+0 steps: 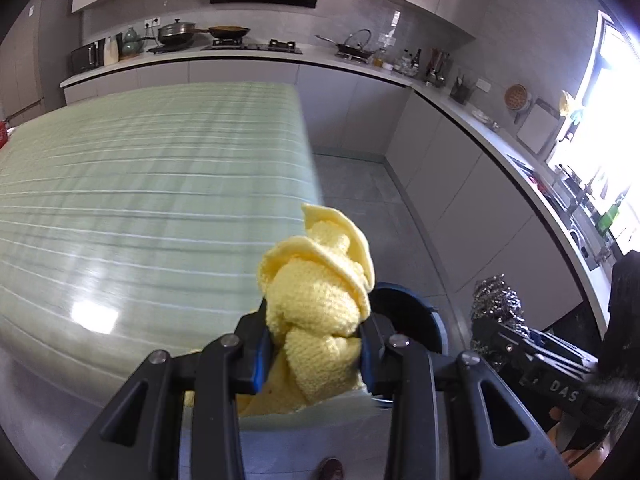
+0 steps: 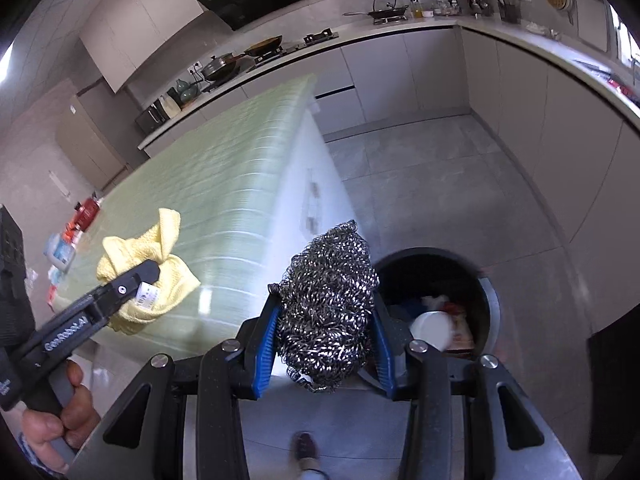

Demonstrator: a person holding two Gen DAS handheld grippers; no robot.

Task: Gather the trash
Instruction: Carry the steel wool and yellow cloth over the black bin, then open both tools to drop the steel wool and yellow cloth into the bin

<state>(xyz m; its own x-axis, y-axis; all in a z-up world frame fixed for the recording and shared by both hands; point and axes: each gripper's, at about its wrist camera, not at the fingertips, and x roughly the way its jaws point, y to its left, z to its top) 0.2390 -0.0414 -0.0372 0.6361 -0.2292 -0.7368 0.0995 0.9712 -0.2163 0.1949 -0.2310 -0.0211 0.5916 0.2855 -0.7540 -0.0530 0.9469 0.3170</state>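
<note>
Yellow knitted cloth (image 1: 320, 300) sits bunched between our left gripper's (image 1: 316, 354) blue-padded jaws, pinched firmly, held at the right edge of the green striped desk (image 1: 140, 200). Behind the cloth, the dark rim of the trash bin (image 1: 420, 312) on the grey floor (image 1: 360, 184). Far right in this view: the steel wool scourer (image 1: 496, 304) in our right gripper (image 1: 532, 352), seen side-on. Kitchen counter (image 1: 320, 60) with pans runs along the back wall.

Right wrist view: right gripper (image 2: 324, 344) jaws pinch the steel wool scourer (image 2: 328, 304), which bulges above the pads. Trash bin (image 2: 436, 304) just right of it, open on the floor, with a white cup (image 2: 432, 328) and other rubbish inside. Left gripper (image 2: 148, 276) shows at left, clamped on the yellow cloth (image 2: 140, 268) over the desk (image 2: 240, 168); a hand (image 2: 60, 420) grips its handle. Small packets and a red item (image 2: 88, 210) lie at the desk's far left. A shoe (image 2: 304, 448) shows on the floor at the bottom.
</note>
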